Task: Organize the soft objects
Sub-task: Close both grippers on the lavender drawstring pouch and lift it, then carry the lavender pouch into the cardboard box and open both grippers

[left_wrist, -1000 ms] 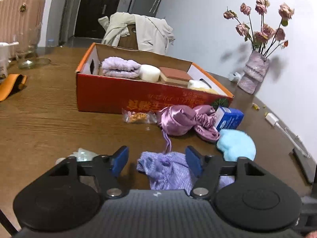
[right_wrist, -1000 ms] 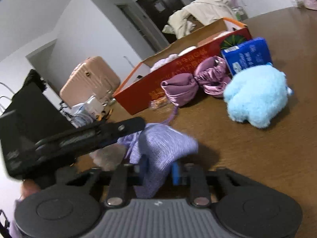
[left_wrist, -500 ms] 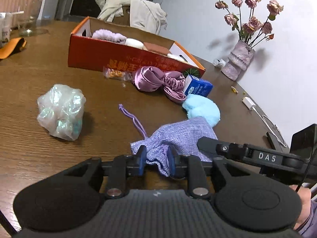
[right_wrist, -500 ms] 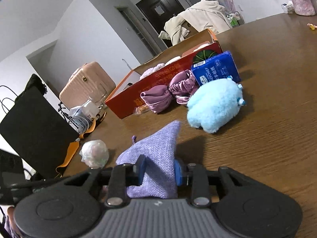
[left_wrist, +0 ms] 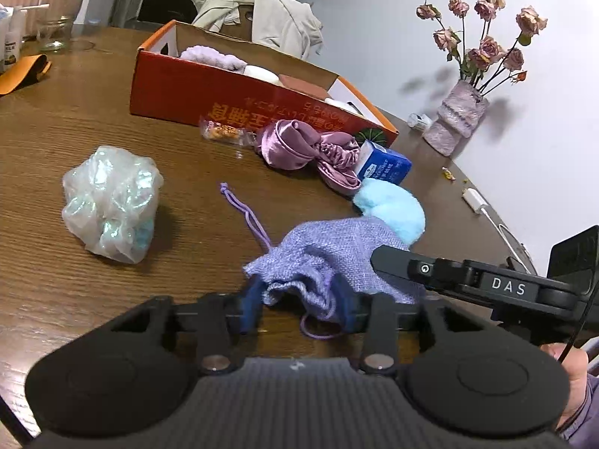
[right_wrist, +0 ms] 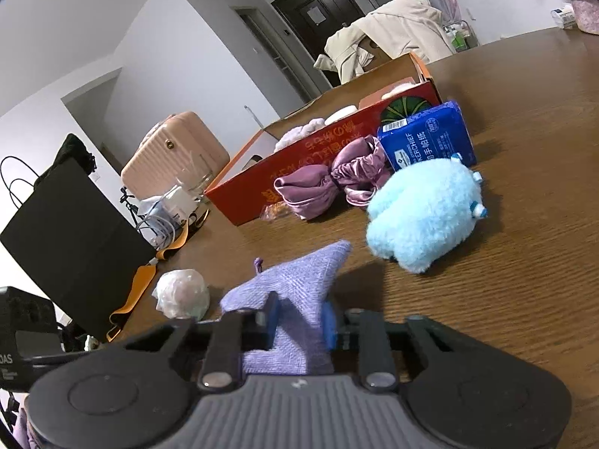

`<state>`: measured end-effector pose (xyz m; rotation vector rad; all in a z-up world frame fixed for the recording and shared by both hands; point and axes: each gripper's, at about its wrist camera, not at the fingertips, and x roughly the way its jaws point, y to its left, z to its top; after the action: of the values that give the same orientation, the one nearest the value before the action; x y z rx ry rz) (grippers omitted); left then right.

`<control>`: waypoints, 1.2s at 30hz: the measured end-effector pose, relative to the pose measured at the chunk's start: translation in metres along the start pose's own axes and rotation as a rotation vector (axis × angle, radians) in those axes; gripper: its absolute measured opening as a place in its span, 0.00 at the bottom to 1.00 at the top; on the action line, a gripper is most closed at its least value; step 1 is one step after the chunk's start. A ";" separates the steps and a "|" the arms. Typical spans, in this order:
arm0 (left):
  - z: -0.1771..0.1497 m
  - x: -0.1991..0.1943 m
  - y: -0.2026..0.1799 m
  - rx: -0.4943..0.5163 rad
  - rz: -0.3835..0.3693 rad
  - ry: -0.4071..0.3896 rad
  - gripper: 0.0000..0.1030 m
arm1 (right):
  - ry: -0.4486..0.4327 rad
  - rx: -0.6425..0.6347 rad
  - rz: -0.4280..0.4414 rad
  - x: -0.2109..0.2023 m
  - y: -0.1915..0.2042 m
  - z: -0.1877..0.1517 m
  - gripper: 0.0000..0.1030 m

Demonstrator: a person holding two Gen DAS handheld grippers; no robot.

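Note:
A lilac woven drawstring pouch [left_wrist: 329,250] lies on the wooden table [left_wrist: 56,142]. My left gripper [left_wrist: 297,305] is open, its blue pads on either side of the pouch's gathered mouth. My right gripper [right_wrist: 299,316] is shut on the pouch's other end [right_wrist: 295,292]; its black finger [left_wrist: 468,280] crosses the left wrist view. A fluffy light-blue plush [right_wrist: 423,217] lies just beyond the pouch. A mauve satin scrunchie [left_wrist: 310,149] and a crumpled iridescent plastic bundle [left_wrist: 112,202] lie on the table. The orange cardboard box [left_wrist: 224,104] behind holds a lilac towel and sponges.
A blue tissue pack [left_wrist: 385,164] and a snack wrapper [left_wrist: 224,133] lie against the box. A vase of dried roses [left_wrist: 456,119] stands at the far right, a white charger cable [left_wrist: 486,209] beside it. A glass bowl [left_wrist: 56,26] and orange strap [left_wrist: 22,75] sit far left.
My left gripper closed on the pouch's mouth, drew it back over the table, then opened its jaws. My right gripper keeps its hold on the pouch.

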<state>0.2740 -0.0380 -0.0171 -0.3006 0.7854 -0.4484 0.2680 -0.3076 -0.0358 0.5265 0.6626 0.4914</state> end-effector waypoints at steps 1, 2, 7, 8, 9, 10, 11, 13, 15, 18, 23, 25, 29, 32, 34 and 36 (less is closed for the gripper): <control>0.001 0.000 0.001 -0.006 -0.008 -0.002 0.35 | 0.001 -0.006 0.002 -0.001 0.001 0.001 0.14; 0.002 0.000 0.002 -0.011 -0.013 -0.004 0.33 | 0.003 -0.019 0.002 -0.001 0.003 0.001 0.12; 0.014 -0.008 0.000 -0.030 -0.050 -0.050 0.28 | 0.011 -0.046 0.009 -0.005 0.015 0.009 0.09; 0.020 -0.011 0.001 -0.034 -0.071 -0.065 0.28 | 0.003 -0.046 0.011 -0.008 0.018 0.015 0.09; 0.028 -0.013 0.001 -0.034 -0.084 -0.077 0.28 | -0.012 -0.051 0.015 -0.011 0.022 0.021 0.09; 0.039 -0.015 -0.001 -0.031 -0.094 -0.091 0.28 | -0.041 -0.067 0.031 -0.016 0.026 0.029 0.08; 0.051 -0.018 -0.004 -0.014 -0.099 -0.111 0.28 | -0.073 -0.080 0.049 -0.019 0.030 0.039 0.08; 0.076 -0.023 -0.012 0.033 -0.102 -0.160 0.28 | -0.116 -0.080 0.062 -0.021 0.034 0.061 0.08; 0.106 -0.027 -0.016 0.054 -0.102 -0.210 0.28 | -0.130 -0.078 0.069 -0.014 0.039 0.086 0.08; 0.150 -0.017 -0.007 0.051 -0.085 -0.221 0.28 | -0.141 -0.078 0.079 0.012 0.044 0.128 0.09; 0.213 0.044 0.023 0.011 0.003 -0.139 0.28 | -0.109 -0.086 0.030 0.075 0.038 0.175 0.08; 0.228 0.070 0.037 0.006 0.029 -0.102 0.28 | -0.074 -0.066 0.006 0.107 0.033 0.189 0.08; 0.249 0.108 0.071 -0.036 0.123 -0.031 0.29 | 0.018 -0.060 -0.049 0.168 0.028 0.208 0.08; 0.250 0.119 0.083 0.026 0.221 -0.030 0.31 | 0.097 -0.062 -0.090 0.209 0.028 0.215 0.09; 0.248 0.118 0.089 0.047 0.244 -0.027 0.38 | 0.152 -0.064 -0.120 0.232 0.029 0.214 0.12; 0.248 0.112 0.094 0.039 0.239 -0.029 0.43 | 0.201 -0.092 -0.134 0.249 0.032 0.212 0.15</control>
<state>0.5510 0.0115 0.0420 -0.1740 0.7723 -0.2333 0.5749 -0.2021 0.0152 0.3457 0.8569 0.4499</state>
